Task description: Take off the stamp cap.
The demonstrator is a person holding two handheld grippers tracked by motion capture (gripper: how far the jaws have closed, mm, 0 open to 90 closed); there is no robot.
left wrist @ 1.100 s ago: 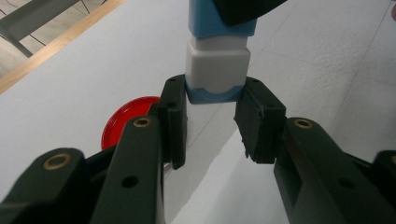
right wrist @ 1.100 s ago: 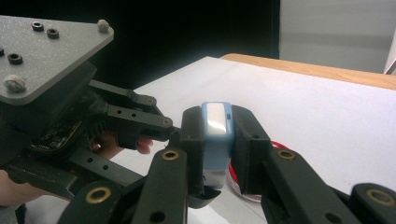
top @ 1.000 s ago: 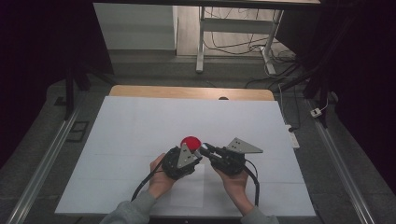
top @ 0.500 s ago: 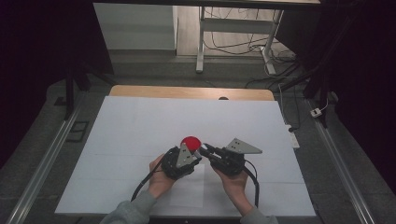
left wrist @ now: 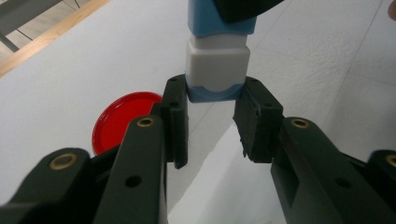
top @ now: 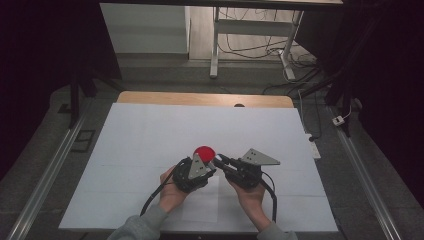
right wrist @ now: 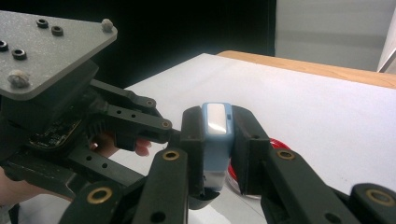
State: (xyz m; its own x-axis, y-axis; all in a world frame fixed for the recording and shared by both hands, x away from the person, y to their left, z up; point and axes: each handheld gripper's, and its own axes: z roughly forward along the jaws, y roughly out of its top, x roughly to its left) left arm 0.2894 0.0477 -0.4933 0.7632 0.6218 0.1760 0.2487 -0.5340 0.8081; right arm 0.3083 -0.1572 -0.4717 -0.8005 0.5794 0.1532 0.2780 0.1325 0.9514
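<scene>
Blue-white capped container (left wrist: 217, 51) held above desk (top: 150, 135) beside red lid (left wrist: 122, 119). Left gripper (left wrist: 212, 119) fingers pinched on one end, right gripper (right wrist: 218, 144) fingers clamped on blue body. Ends to be pulled straight apart, grips kept firm.

Lit white table surface (top: 150, 135) across the middle of the frame, edged at its far side by a wooden strip (top: 200, 98). Grey floor (top: 50, 150) to both sides, with metal rails (top: 45, 175) running diagonally at lower left and lower right. At top centre, white desk legs (top: 215, 45) and tangled cables (top: 250, 47). Upper corners in deep shadow.
</scene>
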